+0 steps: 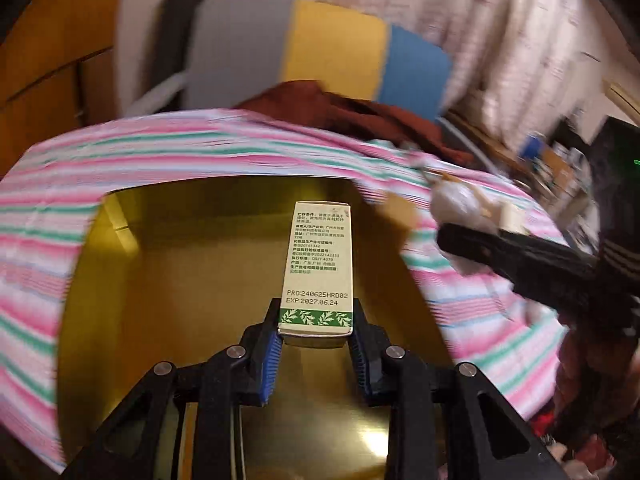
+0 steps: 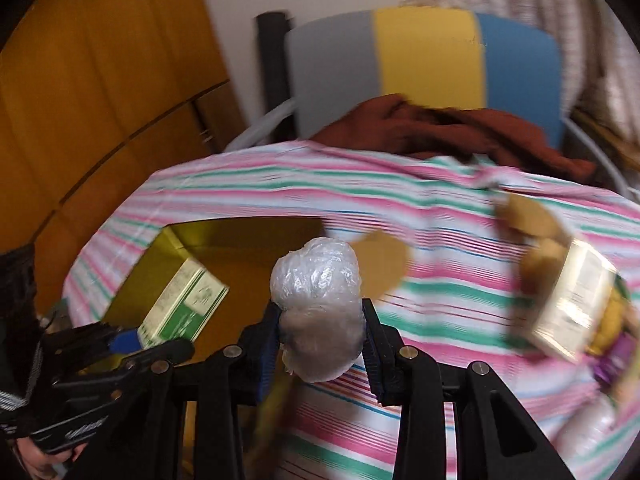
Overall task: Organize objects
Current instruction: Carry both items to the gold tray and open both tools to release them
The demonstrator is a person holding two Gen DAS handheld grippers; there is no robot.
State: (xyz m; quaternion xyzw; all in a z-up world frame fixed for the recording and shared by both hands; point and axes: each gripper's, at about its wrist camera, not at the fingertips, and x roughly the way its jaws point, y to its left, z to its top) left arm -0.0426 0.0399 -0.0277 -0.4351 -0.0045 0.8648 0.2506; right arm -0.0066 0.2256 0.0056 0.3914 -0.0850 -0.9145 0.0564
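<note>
I see the open box (image 1: 192, 264) sitting on the striped cloth (image 1: 168, 148), my left tool (image 1: 316, 330) over it, right tool (image 2: 320, 334) beside. A chair (image 2: 424, 56) stands behind, packets (image 2: 568, 304) lie right.

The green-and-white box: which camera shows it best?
The left wrist view: the box fills the centre, its printed side sharp, gripped in the left claw. The right wrist view shows it small, tilted at the left.

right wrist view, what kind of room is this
Probably a lived-in room at home: a striped cloth covers the table, a brown garment lies by a colour-block chair, with wooden cabinets behind.
</note>
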